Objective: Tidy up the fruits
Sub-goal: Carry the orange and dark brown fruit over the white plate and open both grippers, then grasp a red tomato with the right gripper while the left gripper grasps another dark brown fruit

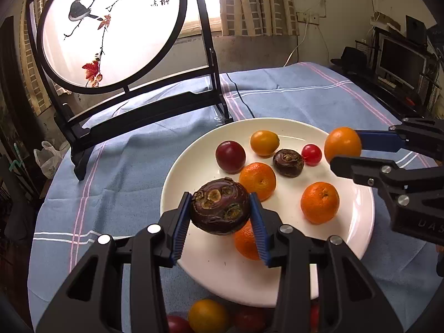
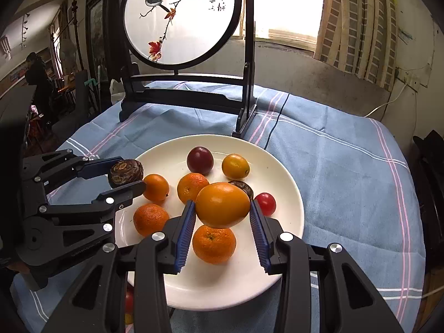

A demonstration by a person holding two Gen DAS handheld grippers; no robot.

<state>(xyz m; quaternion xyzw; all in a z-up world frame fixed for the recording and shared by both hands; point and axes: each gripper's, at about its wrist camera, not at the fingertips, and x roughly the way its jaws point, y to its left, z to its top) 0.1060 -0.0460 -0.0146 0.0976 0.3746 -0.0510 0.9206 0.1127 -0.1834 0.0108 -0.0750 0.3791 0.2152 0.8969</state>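
The left gripper [image 1: 222, 208] clenches a dark brown, flattened round water chestnut [image 1: 220, 206], its scarred flat face turned toward the camera, over the near-left rim of the round white ceramic plate [image 1: 194, 166]. The right gripper [image 2: 222, 208] grasps a smooth orange oval fruit [image 2: 222, 204], long axis lying crosswise between the blue pads [image 2: 184, 230], above the plate's near-middle.

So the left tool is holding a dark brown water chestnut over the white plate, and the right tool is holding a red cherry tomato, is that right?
Not quite. The right tool holds a smooth orange fruit, as the right wrist view shows; the red cherry tomato lies on the white plate. The left tool does hold the dark brown water chestnut.
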